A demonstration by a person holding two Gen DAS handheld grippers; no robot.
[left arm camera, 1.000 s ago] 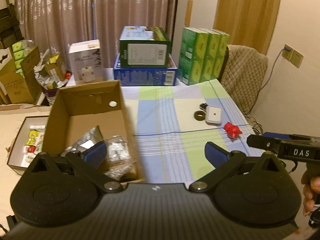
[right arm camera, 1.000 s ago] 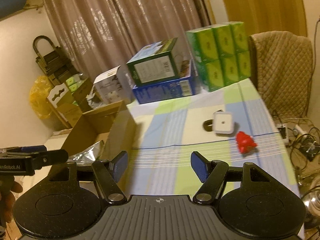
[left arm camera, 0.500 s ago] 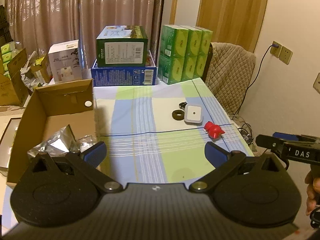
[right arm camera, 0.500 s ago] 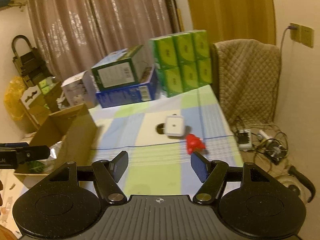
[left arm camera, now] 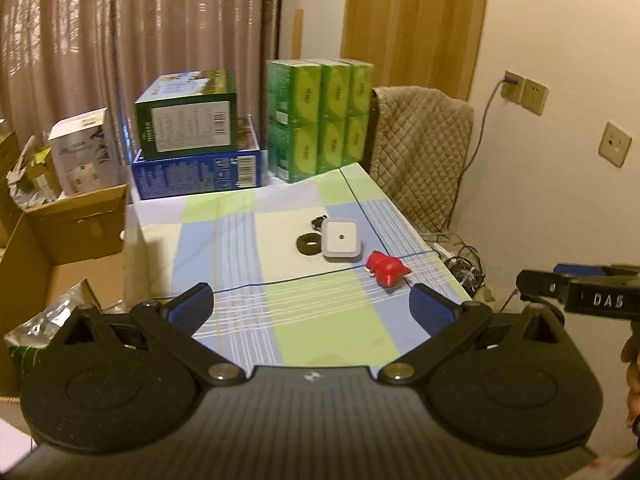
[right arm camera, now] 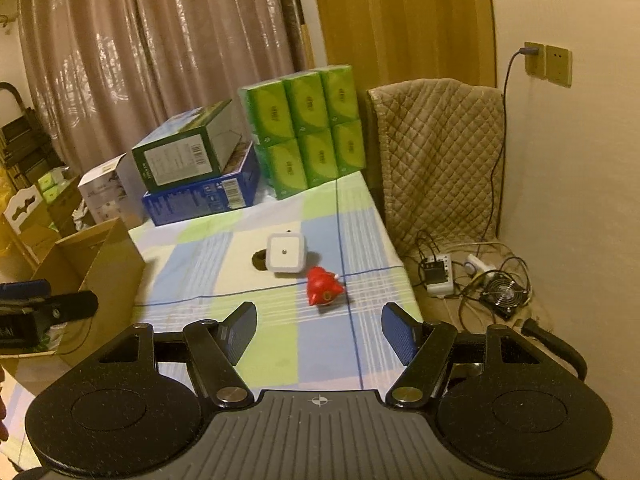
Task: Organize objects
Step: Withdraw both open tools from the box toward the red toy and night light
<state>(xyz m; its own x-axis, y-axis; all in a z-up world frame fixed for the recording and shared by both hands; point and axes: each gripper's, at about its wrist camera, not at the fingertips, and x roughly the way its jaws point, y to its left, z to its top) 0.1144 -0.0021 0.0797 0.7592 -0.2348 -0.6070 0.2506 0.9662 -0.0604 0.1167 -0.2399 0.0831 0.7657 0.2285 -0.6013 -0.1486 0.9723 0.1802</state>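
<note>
On the checked tablecloth (left arm camera: 256,240) (right arm camera: 208,268) lie a small red toy (left arm camera: 385,267) (right arm camera: 323,289), a white square device (left arm camera: 341,239) (right arm camera: 285,255) and a black ring (left arm camera: 309,243) (right arm camera: 259,260). An open cardboard box (left arm camera: 60,240) (right arm camera: 96,264) stands at the table's left edge with foil bags (left arm camera: 56,328) inside. My left gripper (left arm camera: 312,307) hovers open over the near cloth, nothing between its fingers. My right gripper (right arm camera: 319,330) is open too, just short of the red toy, and shows at the right edge of the left wrist view (left arm camera: 576,292).
Stacked blue and green cartons (left arm camera: 192,148) (right arm camera: 192,168) and green tissue packs (left arm camera: 320,120) (right arm camera: 308,132) line the far end of the table. A quilted chair (left arm camera: 420,152) (right arm camera: 436,160) stands to the right. Cables, a charger and a small fan (right arm camera: 504,292) lie on the floor.
Both grippers have swung to the right, away from the cardboard box and toward the red toy and white device. Their fingers stay apart as before.
</note>
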